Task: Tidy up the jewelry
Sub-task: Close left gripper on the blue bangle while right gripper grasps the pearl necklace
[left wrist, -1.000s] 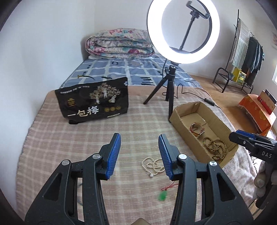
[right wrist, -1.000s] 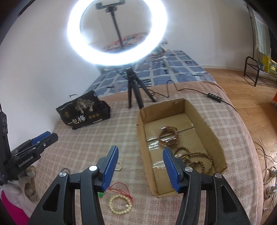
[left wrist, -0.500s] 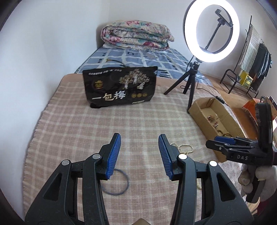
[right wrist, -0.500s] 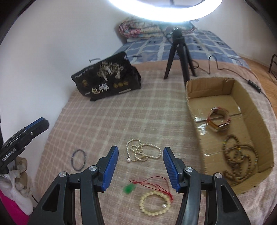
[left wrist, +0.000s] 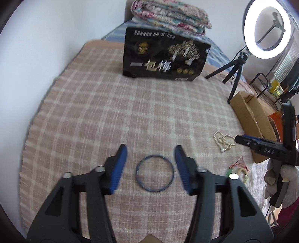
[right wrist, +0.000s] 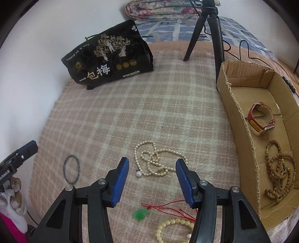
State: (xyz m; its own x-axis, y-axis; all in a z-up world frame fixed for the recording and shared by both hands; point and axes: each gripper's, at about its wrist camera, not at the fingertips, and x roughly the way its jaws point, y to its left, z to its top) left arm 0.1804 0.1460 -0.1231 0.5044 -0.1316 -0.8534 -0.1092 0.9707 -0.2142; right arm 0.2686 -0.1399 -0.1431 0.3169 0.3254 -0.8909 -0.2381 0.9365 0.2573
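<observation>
My left gripper (left wrist: pixel 151 164) is open, its blue pads on either side of a thin blue bangle (left wrist: pixel 155 189) that lies flat on the checked blanket; the bangle also shows in the right wrist view (right wrist: pixel 72 169). My right gripper (right wrist: pixel 152 177) is open just above a white pearl necklace (right wrist: pixel 155 160), also seen in the left wrist view (left wrist: pixel 224 141). A green pendant on red cord (right wrist: pixel 140 214) and a cream bead bracelet (right wrist: pixel 173 224) lie nearer. The cardboard box (right wrist: pixel 241 119) at the right holds a watch (right wrist: pixel 261 119) and brown bead strands (right wrist: pixel 280 168).
A black snack bag (right wrist: pixel 110 58) stands at the back of the blanket. A ring light tripod (right wrist: pixel 216 28) stands beside the box's far corner, its cable trailing right. A wall runs along the left; folded bedding (left wrist: pixel 168 16) lies behind.
My left gripper has swung left and down so the blue bangle now lies between its pads. My right gripper has moved forward and lower over the pearl necklace.
</observation>
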